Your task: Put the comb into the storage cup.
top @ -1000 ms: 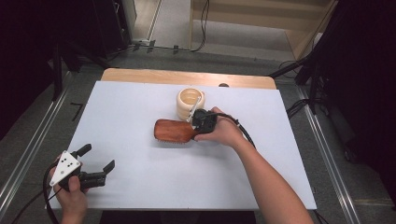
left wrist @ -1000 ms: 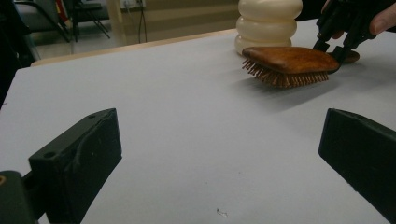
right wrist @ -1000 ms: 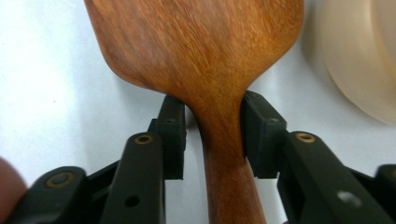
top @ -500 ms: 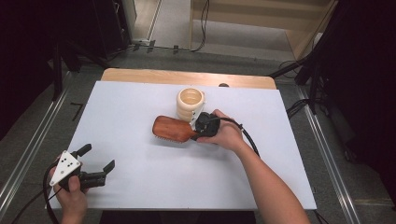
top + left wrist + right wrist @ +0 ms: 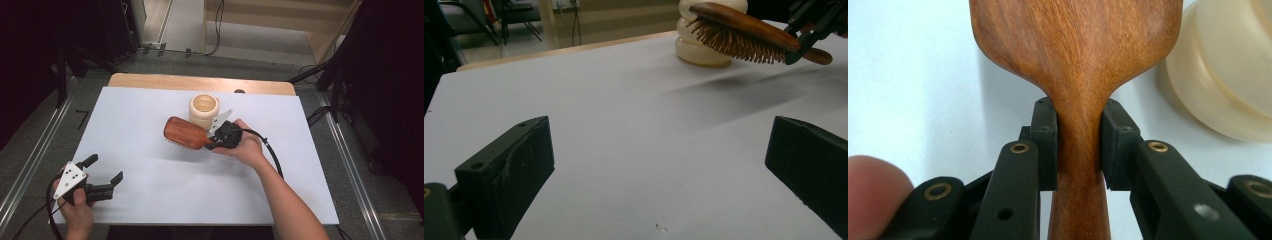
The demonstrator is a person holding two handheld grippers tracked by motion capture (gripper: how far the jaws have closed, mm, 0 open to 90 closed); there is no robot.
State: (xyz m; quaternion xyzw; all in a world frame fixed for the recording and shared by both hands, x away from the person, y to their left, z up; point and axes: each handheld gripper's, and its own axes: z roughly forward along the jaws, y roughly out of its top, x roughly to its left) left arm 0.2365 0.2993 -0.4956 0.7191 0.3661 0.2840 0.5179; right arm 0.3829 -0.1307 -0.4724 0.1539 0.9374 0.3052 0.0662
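Hairbrush (image 5: 186, 133) clamped at its narrow neck by the right gripper (image 5: 1079, 145), lifted beside the cream cup (image 5: 203, 110); cup could be knocked over; left gripper (image 5: 100, 176) fingers held wide open, empty.

cream holder (image 5: 203, 110) just behind raised hairbrush (image 5: 186, 132), white table (image 5: 150, 165) open elsewhere

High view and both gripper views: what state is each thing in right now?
Hairbrush: lifted off the table, bristles down, clamped at its handle neck.
Right gripper: shut on the hairbrush.
Left gripper: open, holding nothing.
Cream container: upright on the table, top open.
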